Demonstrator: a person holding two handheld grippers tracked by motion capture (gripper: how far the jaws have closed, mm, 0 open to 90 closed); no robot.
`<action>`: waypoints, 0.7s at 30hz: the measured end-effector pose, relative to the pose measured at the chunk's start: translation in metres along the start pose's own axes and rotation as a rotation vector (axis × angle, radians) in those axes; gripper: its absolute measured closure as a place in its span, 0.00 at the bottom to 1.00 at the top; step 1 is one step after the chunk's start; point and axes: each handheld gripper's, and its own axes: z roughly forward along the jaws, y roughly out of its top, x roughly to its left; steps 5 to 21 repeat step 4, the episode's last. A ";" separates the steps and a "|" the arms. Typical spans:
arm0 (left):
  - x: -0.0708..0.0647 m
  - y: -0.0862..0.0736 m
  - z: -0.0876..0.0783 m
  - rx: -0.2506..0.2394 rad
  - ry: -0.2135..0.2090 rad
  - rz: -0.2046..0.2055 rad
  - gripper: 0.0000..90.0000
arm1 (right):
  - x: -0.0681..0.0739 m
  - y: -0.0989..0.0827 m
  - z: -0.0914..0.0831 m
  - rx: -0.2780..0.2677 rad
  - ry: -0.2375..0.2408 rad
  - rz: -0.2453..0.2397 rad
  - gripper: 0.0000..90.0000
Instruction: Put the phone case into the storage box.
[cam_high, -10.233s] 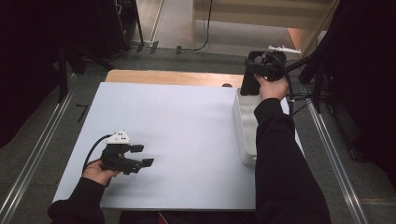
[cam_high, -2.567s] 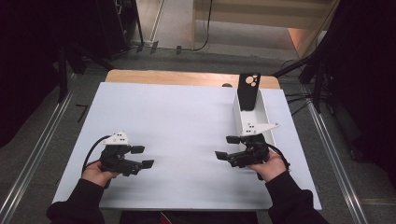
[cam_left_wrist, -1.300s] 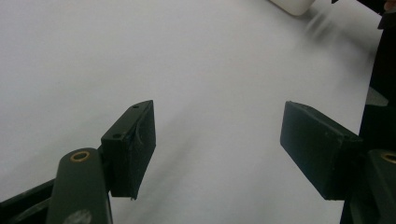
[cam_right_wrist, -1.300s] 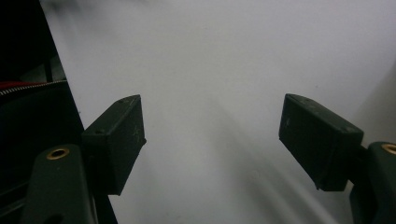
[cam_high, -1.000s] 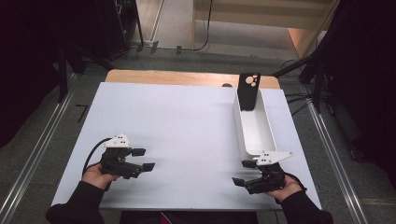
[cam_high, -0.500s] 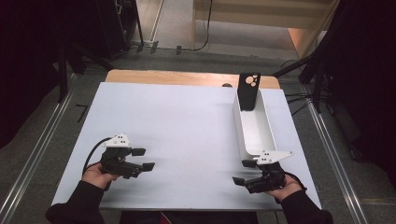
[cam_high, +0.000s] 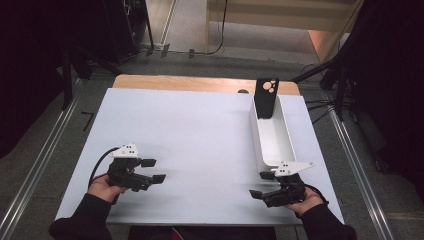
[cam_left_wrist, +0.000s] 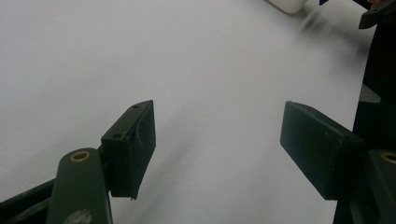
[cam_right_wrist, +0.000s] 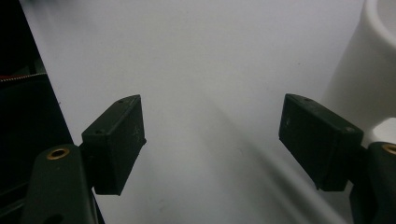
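- Black phone case (cam_high: 265, 98): a dark, flat piece with round cut-outs near its top, probably a phone case though the high view is too small to be sure; it stands upright at the far end of the white tray (cam_high: 272, 137), leaning on the end wall, well beyond the right gripper (cam_high: 261, 186) and across the table from the left gripper (cam_high: 152, 171).
- White tray: a long, narrow bin lying lengthwise along the right side of the table; its near end sits just beyond the right gripper, and in the right gripper view its rounded white wall (cam_right_wrist: 359, 74) rises close beside the right-hand jaw.
- Right gripper (cam_right_wrist: 212, 135): held low over the near right part of the table, jaws pointing toward the left gripper and standing well apart, with bare surface between them.
- Left gripper (cam_left_wrist: 217, 142): held at the near left, jaws pointing toward the right gripper, likewise spread with nothing between them.
- White table top (cam_high: 200, 135): bare sheet under both grippers, its wooden far edge showing behind the tray.
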 end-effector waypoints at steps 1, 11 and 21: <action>0.000 0.000 0.000 0.000 0.000 0.000 0.29 | 0.000 0.000 0.000 -0.001 0.001 -0.001 0.23; 0.000 0.000 0.000 -0.001 0.001 0.001 0.29 | 0.000 0.000 0.000 0.004 -0.005 0.004 0.23; 0.000 0.000 0.000 -0.001 0.001 0.001 0.29 | 0.000 0.000 0.000 0.004 -0.005 0.004 0.23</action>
